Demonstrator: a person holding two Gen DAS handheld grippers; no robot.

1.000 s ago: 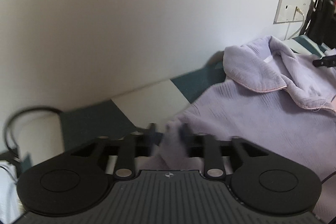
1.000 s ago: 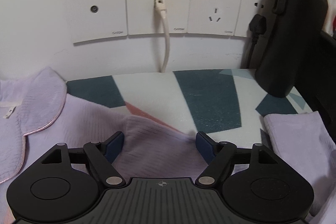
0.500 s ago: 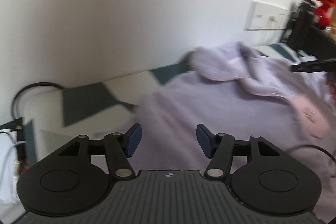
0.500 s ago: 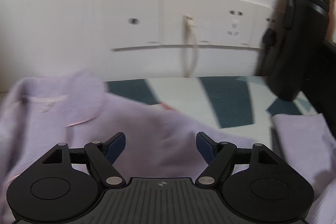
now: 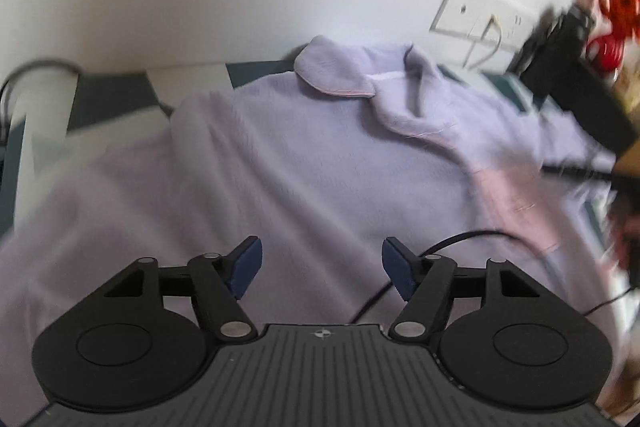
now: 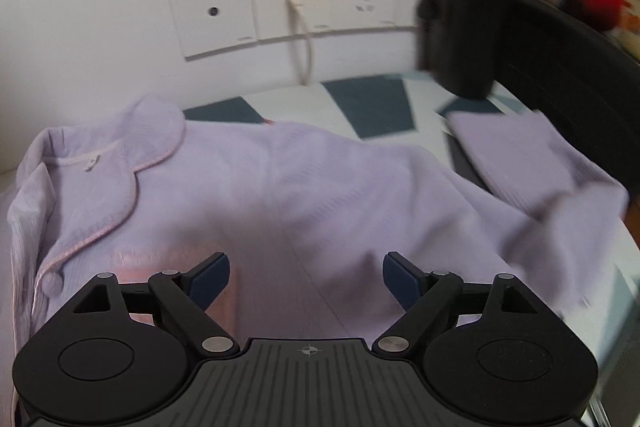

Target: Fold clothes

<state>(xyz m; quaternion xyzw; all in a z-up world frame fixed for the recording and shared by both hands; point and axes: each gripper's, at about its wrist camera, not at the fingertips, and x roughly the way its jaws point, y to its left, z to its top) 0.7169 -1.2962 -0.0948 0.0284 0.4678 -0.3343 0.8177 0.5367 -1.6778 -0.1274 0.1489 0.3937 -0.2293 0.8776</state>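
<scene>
The soft lilac fleece pyjama top with a pink-piped collar (image 6: 248, 195) lies spread face-up over the teal-and-white patterned tabletop (image 6: 372, 103), its collar toward eleven o'clock in the right wrist view, so I judge the folding barely begun: this is the pause between grips. A folded lilac garment (image 6: 520, 155) sits at two o'clock, beside a tall black flask (image 6: 468, 11). The left claw (image 5: 322, 263) hovers over the top's body, spread wide, gripping nothing; the right claw (image 6: 306, 277) is equally wide and empty (whether either brushes the fleece, I cannot tell). Next, each claw likely needs an edge or sleeve to pinch.
</scene>
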